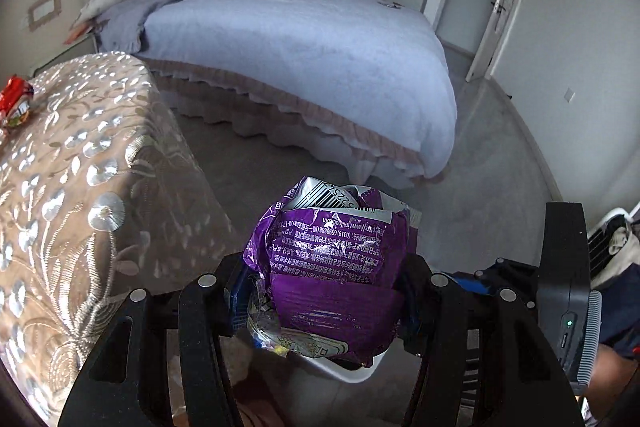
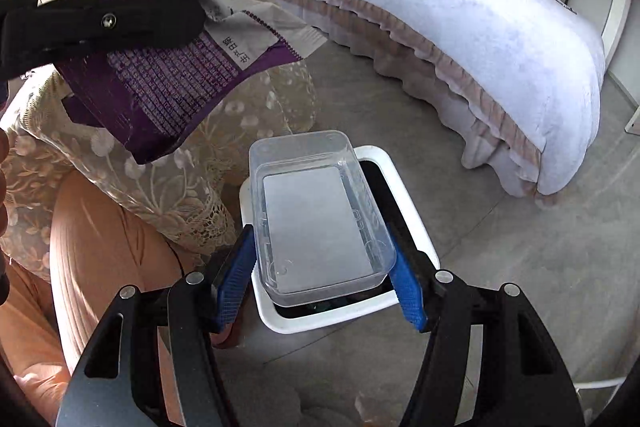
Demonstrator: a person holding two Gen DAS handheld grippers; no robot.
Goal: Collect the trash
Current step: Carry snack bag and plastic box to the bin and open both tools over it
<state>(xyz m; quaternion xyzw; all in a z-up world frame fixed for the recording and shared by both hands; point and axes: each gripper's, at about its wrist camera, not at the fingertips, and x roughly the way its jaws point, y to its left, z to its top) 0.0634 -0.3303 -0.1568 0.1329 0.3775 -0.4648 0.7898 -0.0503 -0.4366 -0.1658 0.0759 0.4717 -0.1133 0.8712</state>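
My left gripper is shut on a crumpled purple snack wrapper and holds it in the air; the same wrapper shows at upper left in the right wrist view, pinched by the left gripper's black fingers. My right gripper is shut on a clear plastic container and holds it just above a white trash bin with a dark opening on the floor. The bin's white rim peeks out under the wrapper. A red wrapper lies on the lace-covered table.
A table with an embroidered lace cloth stands at left. A bed with a pale blue cover fills the back. The grey floor surrounds the bin. A person's peach-coloured leg is beside the bin. An open door is at back right.
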